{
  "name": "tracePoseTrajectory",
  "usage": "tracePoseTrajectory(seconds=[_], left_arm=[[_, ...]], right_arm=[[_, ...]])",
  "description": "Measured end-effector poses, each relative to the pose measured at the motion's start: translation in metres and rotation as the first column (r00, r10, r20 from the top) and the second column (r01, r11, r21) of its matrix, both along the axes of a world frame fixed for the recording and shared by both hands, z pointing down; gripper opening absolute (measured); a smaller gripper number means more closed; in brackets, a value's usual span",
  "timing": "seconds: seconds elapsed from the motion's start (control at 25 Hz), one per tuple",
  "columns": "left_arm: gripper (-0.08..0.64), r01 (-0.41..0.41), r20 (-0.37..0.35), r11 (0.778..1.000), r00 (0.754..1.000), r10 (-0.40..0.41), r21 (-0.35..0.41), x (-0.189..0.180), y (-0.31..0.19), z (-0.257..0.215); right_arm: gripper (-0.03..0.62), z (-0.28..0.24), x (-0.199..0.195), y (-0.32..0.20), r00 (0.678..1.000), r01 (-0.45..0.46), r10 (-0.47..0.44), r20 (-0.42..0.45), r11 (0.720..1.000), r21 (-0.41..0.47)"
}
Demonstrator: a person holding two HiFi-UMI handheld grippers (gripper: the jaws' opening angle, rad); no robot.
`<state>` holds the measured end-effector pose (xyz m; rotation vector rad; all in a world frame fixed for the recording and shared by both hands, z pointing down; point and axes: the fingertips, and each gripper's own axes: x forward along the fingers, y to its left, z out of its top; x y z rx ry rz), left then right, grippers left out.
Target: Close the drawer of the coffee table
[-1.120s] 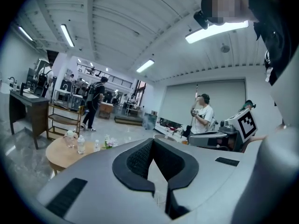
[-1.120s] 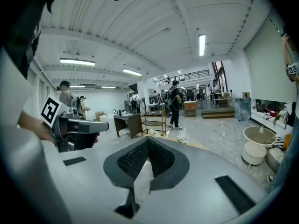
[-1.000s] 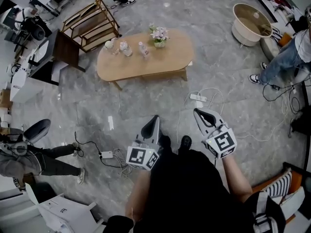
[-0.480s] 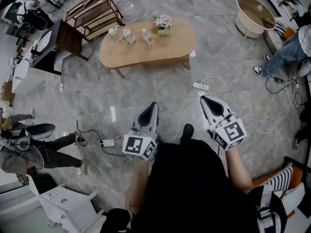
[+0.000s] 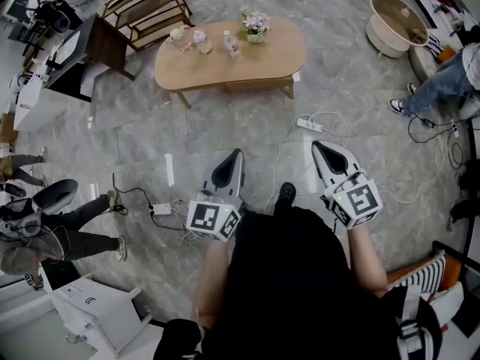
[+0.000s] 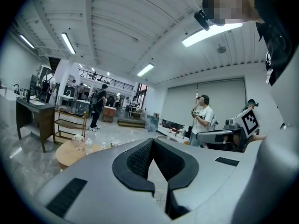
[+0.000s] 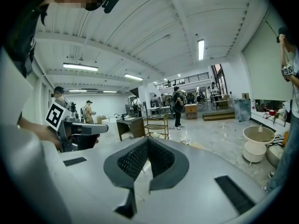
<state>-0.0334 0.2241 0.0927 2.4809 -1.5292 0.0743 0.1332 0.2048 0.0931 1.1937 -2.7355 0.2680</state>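
The oval wooden coffee table (image 5: 232,60) stands on the grey floor at the top of the head view, with bottles and a small flower pot (image 5: 256,25) on it. A pale piece (image 5: 297,76) juts out at its right end; I cannot tell whether that is the drawer. My left gripper (image 5: 236,154) and right gripper (image 5: 316,145) are side by side well short of the table, both pointing at it, both shut and empty. In the left gripper view the table (image 6: 74,153) lies far off at the lower left, beyond the shut left gripper (image 6: 152,141).
A power strip with white cables (image 5: 307,124) lies on the floor between me and the table. A wooden shelf (image 5: 146,10) and dark desk (image 5: 94,55) stand at the back left, a round tub (image 5: 396,21) at the back right. People stand or sit at both sides.
Both grippers have moved forward towards the table, still shut. The table now sits higher in the head view.
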Motion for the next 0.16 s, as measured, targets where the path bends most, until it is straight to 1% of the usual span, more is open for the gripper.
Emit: tracePoseTrajectory(seconds=[0.16], left_arm=[[0.014,0.007,-0.005,1.000,1.000,-0.007,0.007,-0.0026,0.0067,-0.0006]], right_arm=[[0.012,0.0015,-0.0015,0.0083,1.000,0.005,-0.005,-0.015,1.000,0.003]])
